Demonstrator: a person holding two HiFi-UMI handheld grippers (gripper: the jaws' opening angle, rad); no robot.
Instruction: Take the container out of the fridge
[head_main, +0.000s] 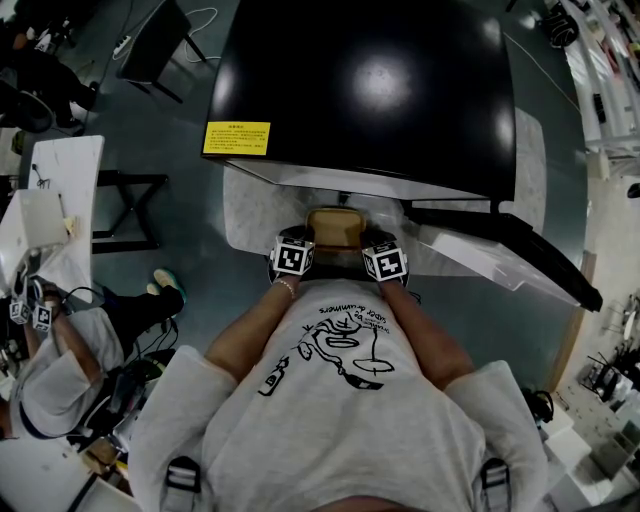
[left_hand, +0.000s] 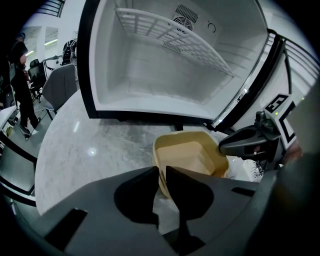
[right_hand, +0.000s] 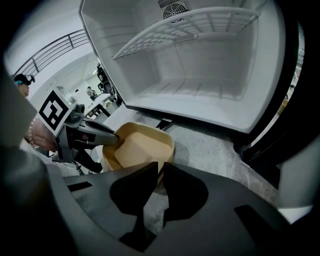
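Observation:
A tan, open-topped container (head_main: 335, 228) sits between both grippers, just in front of the open black fridge (head_main: 360, 90). My left gripper (head_main: 308, 241) is shut on the container's left rim. In the left gripper view the jaws (left_hand: 162, 172) pinch the near wall of the container (left_hand: 190, 155). My right gripper (head_main: 364, 244) is shut on the opposite rim, and its jaws (right_hand: 161, 167) close over the container's edge (right_hand: 140, 145). Each gripper shows in the other's view, the right gripper (left_hand: 240, 144) and the left gripper (right_hand: 95, 134). Whether the container rests on the table is hidden.
The fridge's white inside (left_hand: 170, 75) holds only a wire shelf (right_hand: 190, 25). Its door (head_main: 510, 250) stands open at the right. A marble table top (head_main: 250, 215) lies under the fridge. White desks (head_main: 60, 190) and a person (head_main: 60, 370) are at the left.

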